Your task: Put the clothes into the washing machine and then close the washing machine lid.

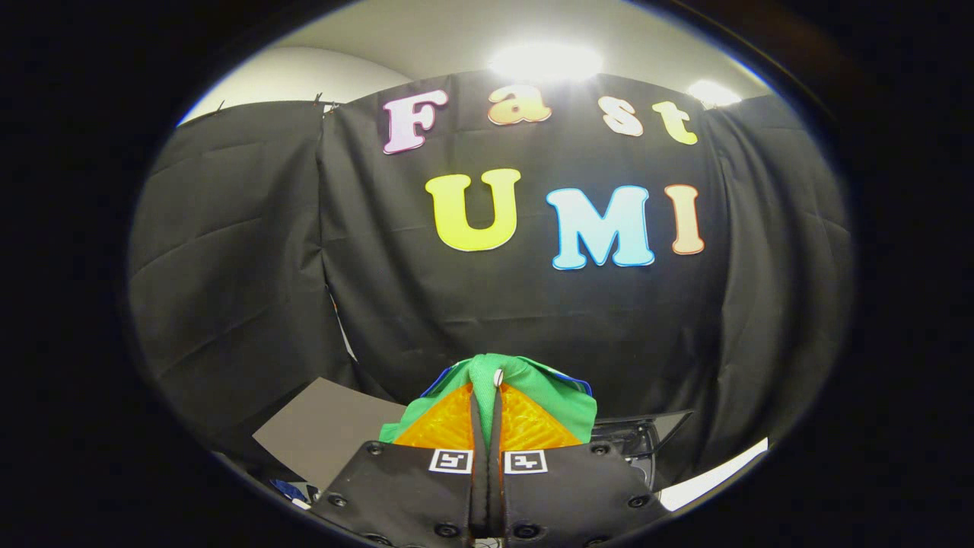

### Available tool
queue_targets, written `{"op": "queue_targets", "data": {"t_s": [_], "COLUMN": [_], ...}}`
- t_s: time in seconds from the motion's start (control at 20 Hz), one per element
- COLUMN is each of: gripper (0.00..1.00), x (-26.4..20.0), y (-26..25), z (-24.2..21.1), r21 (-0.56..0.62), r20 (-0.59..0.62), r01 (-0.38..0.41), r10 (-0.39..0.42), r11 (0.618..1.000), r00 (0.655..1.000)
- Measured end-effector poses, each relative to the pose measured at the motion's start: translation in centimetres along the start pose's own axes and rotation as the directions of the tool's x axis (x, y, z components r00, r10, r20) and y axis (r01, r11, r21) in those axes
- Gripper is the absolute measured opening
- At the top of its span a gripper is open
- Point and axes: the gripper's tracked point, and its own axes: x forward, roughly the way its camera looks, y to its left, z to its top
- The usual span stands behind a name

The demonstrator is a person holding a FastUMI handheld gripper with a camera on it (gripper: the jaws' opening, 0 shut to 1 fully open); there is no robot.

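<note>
Clamped between the gripper's (487, 396) closed fingers, a bright green cloth garment (555, 396) hangs lifted before the black cloth wall (533, 304). Transport step, I judge. Next: lower it into the dark open washing machine (639, 438) just beyond, then release.

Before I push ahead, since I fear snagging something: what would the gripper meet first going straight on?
The gripper, shut on the green garment, points at the black cloth wall; that likely comes first, though depth is unclear.
</note>
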Motion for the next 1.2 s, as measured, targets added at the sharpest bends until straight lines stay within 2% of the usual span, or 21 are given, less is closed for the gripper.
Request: {"op": "queue_targets", "data": {"t_s": [0.6,1.2], "gripper": [0.01,0.01], "x": [-1.3,1.3], "y": [-8.0,-13.7], "z": [-1.9,-9.6], "r21": [0.031,0.014], "r20": [-0.032,-0.128], "r01": [0.061,0.12], "r10": [-0.06,-0.118], "r11": [0.998,0.993], "r00": [0.998,0.985]}}
